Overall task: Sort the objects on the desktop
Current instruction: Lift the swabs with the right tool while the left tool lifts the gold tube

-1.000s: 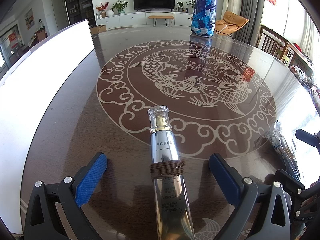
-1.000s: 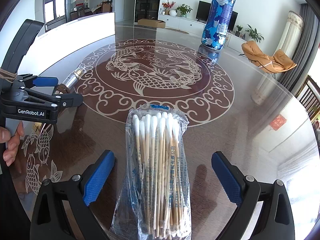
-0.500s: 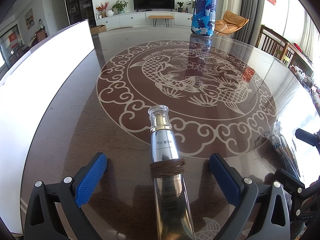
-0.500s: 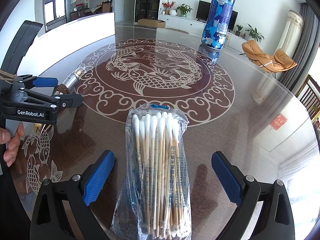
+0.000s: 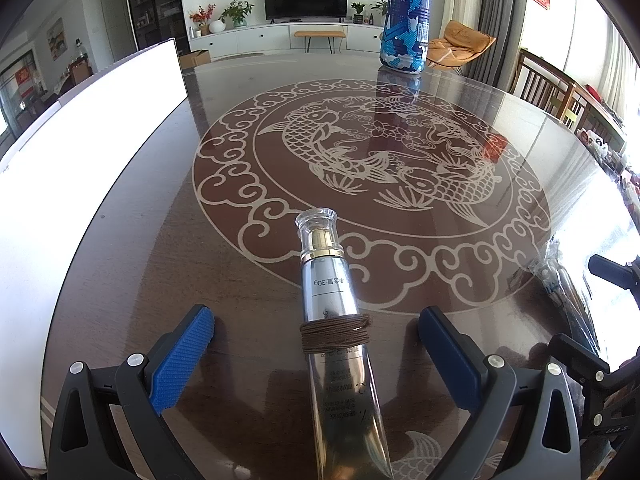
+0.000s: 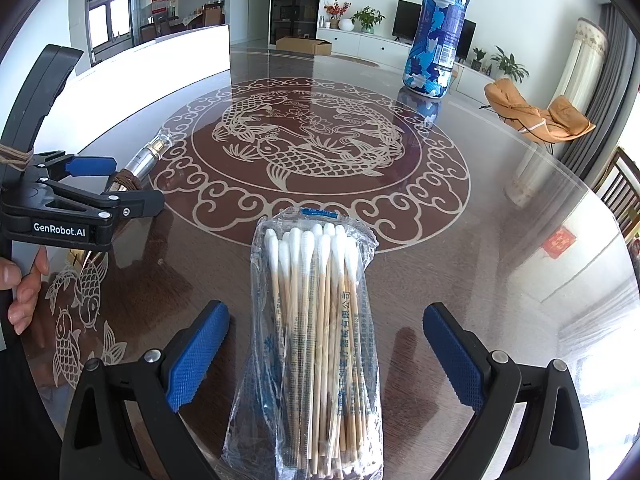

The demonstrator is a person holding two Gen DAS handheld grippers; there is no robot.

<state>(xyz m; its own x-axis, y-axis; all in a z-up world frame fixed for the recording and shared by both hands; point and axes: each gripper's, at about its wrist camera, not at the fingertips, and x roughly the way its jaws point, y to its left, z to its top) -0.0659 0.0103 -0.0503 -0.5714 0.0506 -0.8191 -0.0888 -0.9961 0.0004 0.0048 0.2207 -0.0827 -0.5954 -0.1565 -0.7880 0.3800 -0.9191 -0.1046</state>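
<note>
Bright daylight, tabletop glare, fisheye-warped edges

Dark glossy round table [image 6: 480, 208] with pale carp-and-cloud medallion; on it: silver cosmetic tube [image 5: 332, 300] lying flat, brown cord wound round; clear bag of cotton swabs [image 6: 316, 320]; blue-white patterned bottle [image 6: 436, 40] upright, far side
</note>
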